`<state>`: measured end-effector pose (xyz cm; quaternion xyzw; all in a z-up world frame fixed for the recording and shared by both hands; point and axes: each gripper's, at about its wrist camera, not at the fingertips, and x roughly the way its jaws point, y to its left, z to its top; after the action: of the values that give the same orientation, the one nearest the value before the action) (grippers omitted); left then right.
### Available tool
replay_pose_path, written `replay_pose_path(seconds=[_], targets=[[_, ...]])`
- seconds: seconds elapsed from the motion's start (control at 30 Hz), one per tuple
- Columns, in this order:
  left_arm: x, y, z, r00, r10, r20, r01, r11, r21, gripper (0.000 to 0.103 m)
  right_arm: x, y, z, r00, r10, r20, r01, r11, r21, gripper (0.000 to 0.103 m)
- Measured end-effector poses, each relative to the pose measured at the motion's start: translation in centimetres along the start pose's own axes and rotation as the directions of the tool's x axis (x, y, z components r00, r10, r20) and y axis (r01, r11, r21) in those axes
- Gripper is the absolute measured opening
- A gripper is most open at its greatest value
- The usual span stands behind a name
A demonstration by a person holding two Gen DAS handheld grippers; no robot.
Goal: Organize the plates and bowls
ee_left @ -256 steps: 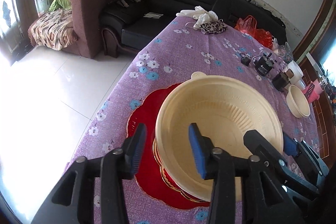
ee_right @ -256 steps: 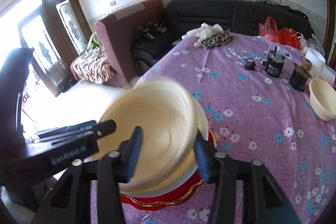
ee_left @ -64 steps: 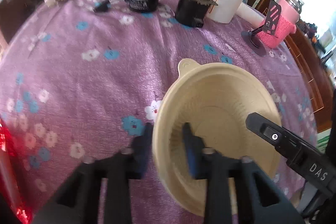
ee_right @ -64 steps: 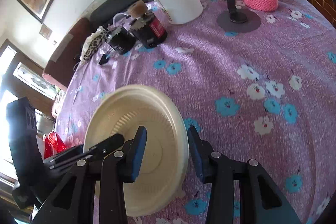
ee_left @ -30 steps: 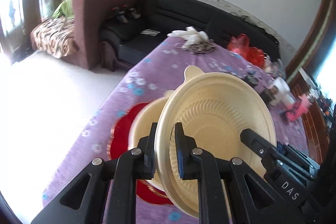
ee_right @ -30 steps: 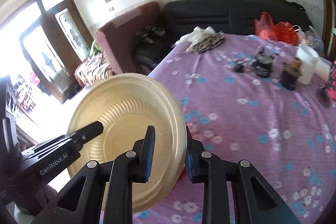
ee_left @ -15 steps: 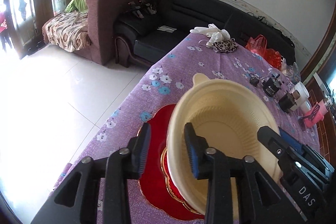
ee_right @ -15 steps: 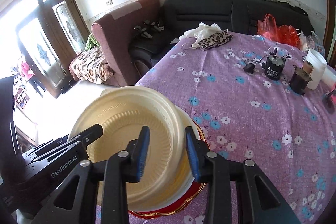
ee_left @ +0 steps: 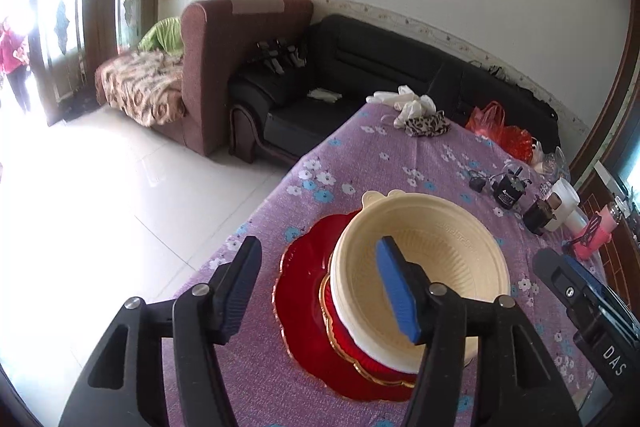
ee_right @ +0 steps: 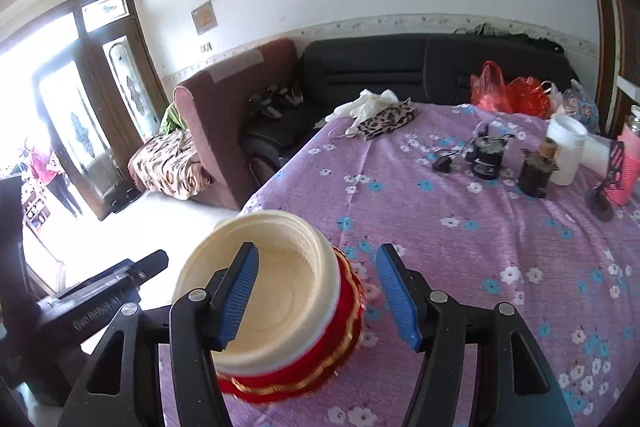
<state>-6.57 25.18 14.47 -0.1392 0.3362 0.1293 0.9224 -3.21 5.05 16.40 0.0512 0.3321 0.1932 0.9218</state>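
Cream bowl stack (ee_left: 424, 267) sits nested on red plates (ee_left: 304, 291), lower centre of frame, on purple floral tablecloth (ee_left: 380, 163). Left gripper (ee_left: 320, 287) and right gripper (ee_right: 316, 291): jaws opening, pads off rim, holding nothing. Advice: withdraw straight, avoid nudging rim; check stack centred.

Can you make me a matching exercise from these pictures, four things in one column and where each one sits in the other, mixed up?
Things:
1. cream plastic bowl
2. red scalloped plate with gold rim
3. leopard-print cloth
4. white plastic tub

Places:
A. flat on the purple flowered tablecloth, under the whole stack
B. far end of the table, by the black sofa
C. top of the stack at the near edge
D. far right, beside a dark jar

Pairs: 1-C, 2-A, 3-B, 4-D
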Motion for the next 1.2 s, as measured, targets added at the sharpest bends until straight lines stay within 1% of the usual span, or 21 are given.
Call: replay_pose_path(seconds=[0.03,0.1,0.17,0.23,0.3,0.37,0.4,0.43,0.47,0.53,0.6,0.63,0.7,0.73,0.77,0.8,0.87,0.9,1.07,1.2], targets=[[-0.8,-0.1,-0.3,0.999,0.014,0.031,-0.014,1.000,0.007,0.065,-0.5,0.0,-0.5,1.000,-0.005,0.010,0.006,1.000,-0.007,0.067],[-2.7,-0.3,-1.2,0.992,0.054,0.110,-0.056,0.998,0.014,0.072,-1.5,-0.1,-1.4,0.999,-0.016,0.028,0.017,1.000,-0.021,0.071],[-5.1,-0.7,-2.2,0.969,0.114,0.218,-0.120,0.993,0.014,0.078,-2.5,-0.1,-2.4,0.999,-0.022,0.047,0.023,0.999,-0.036,0.074],[-7.2,-1.3,-3.2,0.933,0.167,0.318,-0.181,0.983,0.015,0.093,-3.3,0.1,-3.4,0.998,-0.027,0.057,0.030,0.998,-0.054,0.076],[-9.5,-2.0,-4.3,0.886,0.204,0.416,-0.228,0.974,0.008,0.102,-3.8,0.4,-4.2,0.998,-0.028,0.061,0.032,0.997,-0.073,0.077],[-11.6,-2.8,-5.4,0.841,0.218,0.495,-0.256,0.967,0.009,0.103,-4.0,1.0,-5.1,0.998,-0.023,0.062,0.029,0.995,-0.096,0.078],[-12.3,-3.2,-5.8,0.826,0.219,0.520,-0.265,0.964,0.016,0.103,-4.1,1.2,-5.5,0.998,-0.020,0.061,0.026,0.994,-0.106,0.079],[-12.8,-3.5,-6.0,0.818,0.219,0.532,-0.271,0.962,0.021,0.103,-4.3,1.5,-5.9,0.998,-0.015,0.059,0.022,0.993,-0.114,0.079],[-13.3,-3.8,-6.3,0.817,0.210,0.537,-0.268,0.963,0.032,0.103,-4.4,1.7,-6.4,0.998,-0.011,0.058,0.017,0.993,-0.119,0.080],[-13.7,-4.3,-6.7,0.832,0.174,0.527,-0.236,0.970,0.054,0.103,-4.6,2.0,-7.1,0.998,-0.006,0.059,0.014,0.992,-0.123,0.080],[-13.8,-4.6,-6.9,0.857,0.133,0.498,-0.194,0.978,0.073,0.103,-4.8,2.0,-7.6,0.998,-0.007,0.063,0.015,0.993,-0.119,0.080],[-13.6,-4.7,-7.0,0.871,0.127,0.474,-0.184,0.980,0.075,0.103,-4.8,2.0,-7.8,0.998,-0.009,0.064,0.016,0.993,-0.116,0.080],[-12.8,-5.0,-7.3,0.886,0.149,0.439,-0.203,0.976,0.079,0.103,-4.9,1.9,-8.1,0.998,-0.007,0.063,0.014,0.994,-0.109,0.081],[-12.4,-5.2,-7.4,0.892,0.158,0.424,-0.215,0.972,0.091,0.103,-5.0,1.8,-8.4,0.998,-0.009,0.065,0.015,0.995,-0.103,0.081],[-12.0,-5.4,-7.6,0.893,0.172,0.415,-0.234,0.967,0.104,0.103,-5.0,1.7,-8.6,0.998,-0.011,0.066,0.017,0.995,-0.100,0.082],[-11.6,-5.6,-7.9,0.892,0.191,0.411,-0.258,0.959,0.114,0.103,-5.0,1.6,-8.8,0.998,-0.014,0.067,0.021,0.995,-0.097,0.083],[-11.2,-5.8,-8.2,0.891,0.209,0.404,-0.280,0.951,0.127,0.103,-5.0,1.6,-9.2,0.998,-0.020,0.065,0.026,0.995,-0.092,0.083],[-11.0,-5.8,-8.4,0.894,0.205,0.398,-0.278,0.951,0.135,0.103,-4.9,1.5,-9.4,0.998,-0.022,0.063,0.027,0.996,-0.089,0.084],[-10.1,-5.4,-8.6,0.931,0.164,0.325,-0.219,0.966,0.139,0.103,-4.6,1.7,-10.1,0.999,-0.024,0.046,0.028,0.995,-0.095,0.084],[-9.4,-4.9,-8.4,0.952,0.145,0.270,-0.184,0.975,0.123,0.103,-4.5,1.7,-10.4,0.999,-0.022,0.042,0.026,0.995,-0.093,0.084]])
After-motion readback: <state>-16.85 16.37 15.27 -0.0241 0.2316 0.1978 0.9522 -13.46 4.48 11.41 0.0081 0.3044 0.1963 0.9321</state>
